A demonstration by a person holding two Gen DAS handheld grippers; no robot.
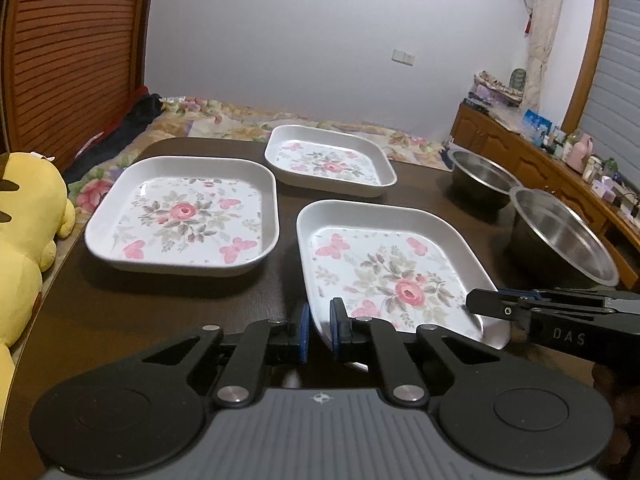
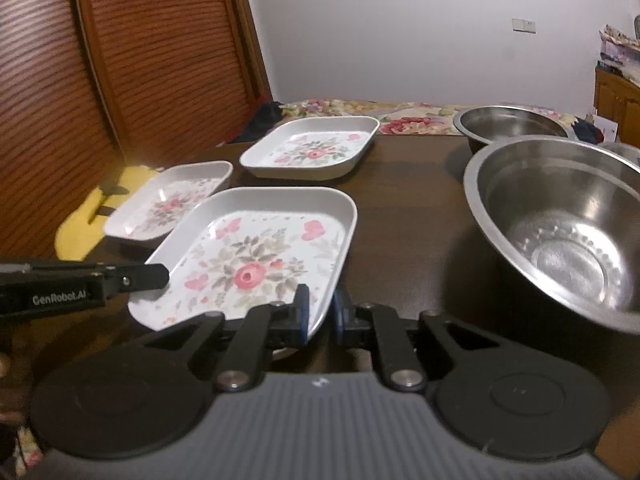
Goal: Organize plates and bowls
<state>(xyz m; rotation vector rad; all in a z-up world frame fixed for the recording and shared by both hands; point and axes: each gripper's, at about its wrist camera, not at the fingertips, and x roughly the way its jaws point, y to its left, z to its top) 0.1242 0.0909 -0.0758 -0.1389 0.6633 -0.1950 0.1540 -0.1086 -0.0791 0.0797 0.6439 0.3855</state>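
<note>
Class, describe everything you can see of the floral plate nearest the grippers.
The nearest floral plate is square with rounded corners, a raised white rim, and a pink rose and butterflies printed inside. It looks empty and tilted, its near edge raised off the dark table. The left gripper and right gripper each straddle its near rim.

White wall (image 1: pixel 320 32), louvered wooden door (image 2: pixel 160 52), sideboard (image 1: pixel 520 152).
</note>
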